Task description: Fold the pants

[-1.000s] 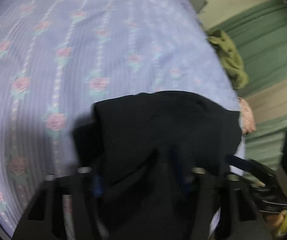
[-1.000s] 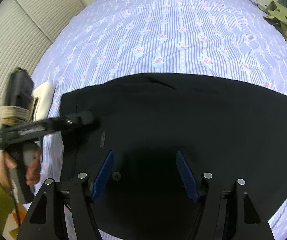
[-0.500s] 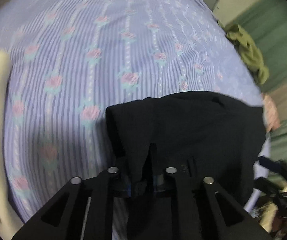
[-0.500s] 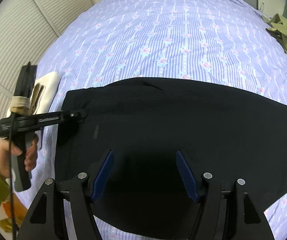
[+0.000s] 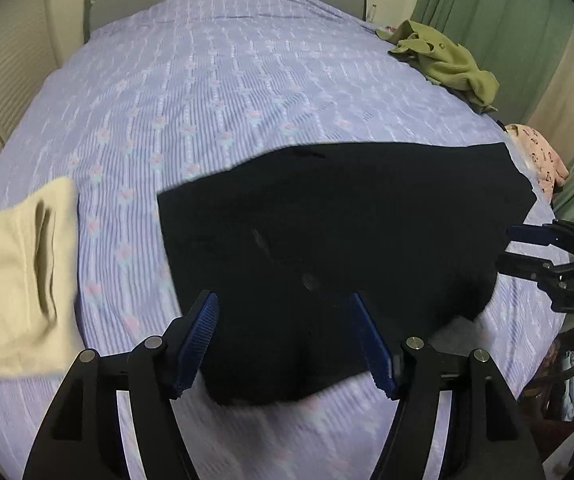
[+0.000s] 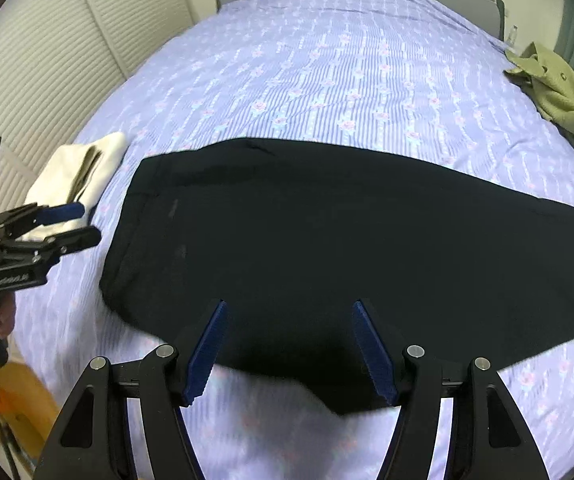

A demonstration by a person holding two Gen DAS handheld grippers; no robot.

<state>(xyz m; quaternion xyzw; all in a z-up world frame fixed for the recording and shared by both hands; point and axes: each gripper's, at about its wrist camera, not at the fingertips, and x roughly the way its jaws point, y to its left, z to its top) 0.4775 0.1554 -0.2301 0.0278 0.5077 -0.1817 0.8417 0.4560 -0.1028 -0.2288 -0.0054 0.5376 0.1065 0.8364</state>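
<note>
Black pants lie flat across the near part of the bed, folded lengthwise, and show in the right wrist view too. My left gripper is open and empty above the pants' near left end. My right gripper is open and empty over the pants' near edge. The left gripper also shows at the left of the right wrist view, beside the pants' left end and apart from it. The right gripper shows at the right edge of the left wrist view.
The bed has a lilac striped floral sheet. A cream folded cloth lies at the left edge. An olive garment and a pink patterned cloth lie at the right. Green curtains hang right; white slatted doors stand left.
My left gripper was shut on the pants' end; it has let go, opened and pulled back. The pants now lie flat. The right gripper stayed open and drew back slightly.
</note>
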